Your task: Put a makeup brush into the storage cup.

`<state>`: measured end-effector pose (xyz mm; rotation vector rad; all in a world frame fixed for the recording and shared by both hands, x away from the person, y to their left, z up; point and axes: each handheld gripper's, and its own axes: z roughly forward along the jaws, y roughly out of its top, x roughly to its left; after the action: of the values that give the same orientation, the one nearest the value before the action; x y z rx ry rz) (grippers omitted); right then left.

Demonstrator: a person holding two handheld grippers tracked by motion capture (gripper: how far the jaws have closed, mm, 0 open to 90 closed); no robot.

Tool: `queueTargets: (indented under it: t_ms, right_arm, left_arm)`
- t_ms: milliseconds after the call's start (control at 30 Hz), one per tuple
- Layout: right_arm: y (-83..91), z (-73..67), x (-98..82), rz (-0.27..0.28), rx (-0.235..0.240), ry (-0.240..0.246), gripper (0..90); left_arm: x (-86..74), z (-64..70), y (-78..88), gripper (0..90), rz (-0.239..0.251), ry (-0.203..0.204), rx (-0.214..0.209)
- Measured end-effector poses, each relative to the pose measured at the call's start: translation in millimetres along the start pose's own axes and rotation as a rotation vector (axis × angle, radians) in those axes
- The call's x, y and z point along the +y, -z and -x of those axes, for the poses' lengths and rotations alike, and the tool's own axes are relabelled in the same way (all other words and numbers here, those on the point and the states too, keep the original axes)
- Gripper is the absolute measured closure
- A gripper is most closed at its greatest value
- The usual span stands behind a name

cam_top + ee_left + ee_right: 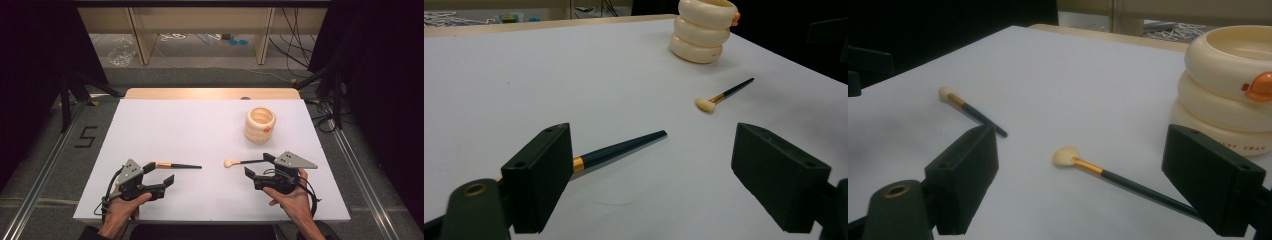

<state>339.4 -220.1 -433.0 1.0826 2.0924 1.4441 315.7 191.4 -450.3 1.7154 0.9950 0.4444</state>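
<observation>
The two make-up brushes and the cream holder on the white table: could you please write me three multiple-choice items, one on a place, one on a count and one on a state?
1. Where does the cream ringed holder stand?
A. far right part of the table
B. near left corner
C. on the floor

2. How many brushes lie on the table?
A. one
B. two
C. four

3. How do the jaws of the left gripper stand?
A. shut on a brush
B. shut on nothing
C. open

Answers:
1 A, the high view shows it beyond the right gripper.
2 B, the left brush and the right brush lie there.
3 C, the left gripper view shows a wide gap, no pad pressing the brush.
</observation>
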Motion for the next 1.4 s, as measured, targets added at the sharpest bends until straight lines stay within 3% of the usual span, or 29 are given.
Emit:
queueTargets:
  t_ms: [133, 167, 300, 500, 800, 933, 1033, 1300, 1400]
  right_arm:
    - [-0.9, -0.2, 0.6, -0.005, 0.006, 0.018, 16.2]
    - [-2.5, 1.9, 0.7, 0.016, 0.001, 0.05, 16.3]
    - [-3.1, 3.2, 1.9, 0.018, 0.003, 0.059, 16.5]
    - [-4.0, 7.2, 5.2, -0.021, 0.011, 0.085, 17.3]
    - [-7.3, 11.9, 11.4, -0.059, 0.046, 0.118, 17.6]
    - [-8.1, 14.2, 20.1, -0.064, 0.103, 0.132, 20.8]
    - [-9.8, 15.8, 27.7, -0.073, 0.101, 0.168, 20.9]
    - [-25.3, 23.8, 44.2, -0.143, 0.142, 0.249, 15.6]
    - [-30.4, 26.6, 46.8, -0.181, 0.171, 0.253, 15.7]
  left_arm:
    - [0.2, 1.1, -1.0, 16.7, -0.003, 0.012, -0.001]
    - [0.2, 1.4, -1.0, 16.7, -0.003, 0.013, -0.001]
    - [0.1, 1.4, -0.9, 16.7, -0.006, 0.013, -0.002]
    - [0.6, 1.7, -0.6, 16.7, -0.007, 0.024, -0.006]
    - [0.8, 0.2, 1.6, 16.6, -0.006, 0.034, -0.002]
    - [0.4, 1.7, 3.7, 16.6, -0.006, 0.027, -0.011]
    - [0.2, 2.2, 4.5, 16.6, -0.009, 0.044, 0.0]
    - [0.6, 0.2, 3.3, 16.6, -0.015, 0.025, -0.01]
    - [0.6, 0.3, 3.4, 16.6, -0.014, 0.025, -0.012]
